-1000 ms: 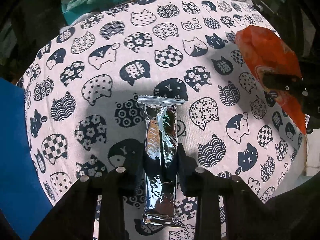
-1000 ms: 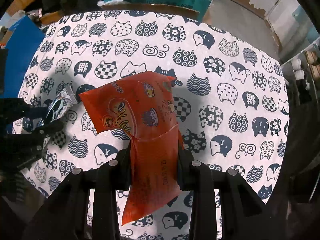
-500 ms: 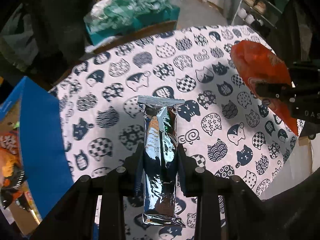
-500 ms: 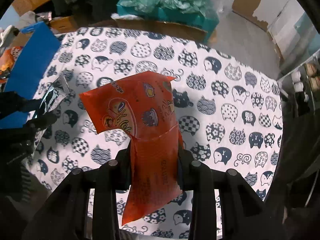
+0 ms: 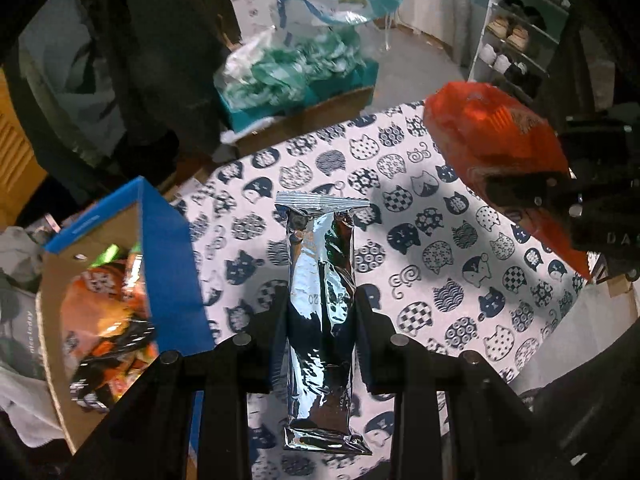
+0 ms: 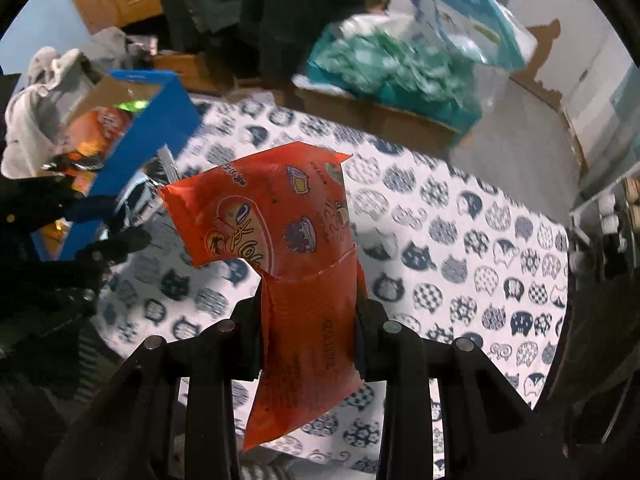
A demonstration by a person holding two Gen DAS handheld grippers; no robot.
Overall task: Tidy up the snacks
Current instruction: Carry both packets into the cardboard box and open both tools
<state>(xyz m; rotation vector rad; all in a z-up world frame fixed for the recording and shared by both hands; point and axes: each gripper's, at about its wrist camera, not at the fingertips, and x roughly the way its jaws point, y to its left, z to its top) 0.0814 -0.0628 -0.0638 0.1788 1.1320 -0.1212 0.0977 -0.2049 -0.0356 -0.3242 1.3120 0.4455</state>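
My left gripper is shut on a long silver foil packet, held high above the cat-print tablecloth. My right gripper is shut on an orange snack bag that bends over to the left at its top. In the left wrist view the orange snack bag and the right gripper's fingers hang at the right. In the right wrist view the silver foil packet and the left gripper's fingers show at the left. A blue cardboard box with several snack packs inside stands left of the table.
A cardboard box of teal and white bags sits on the floor beyond the table's far edge. A shoe rack stands at the far right. Grey cloth lies beside the blue box. The tablecloth covers the whole table.
Both grippers have risen with their packets and swung towards the left. The blue box and its snacks have come into view; the table looks smaller and farther below.
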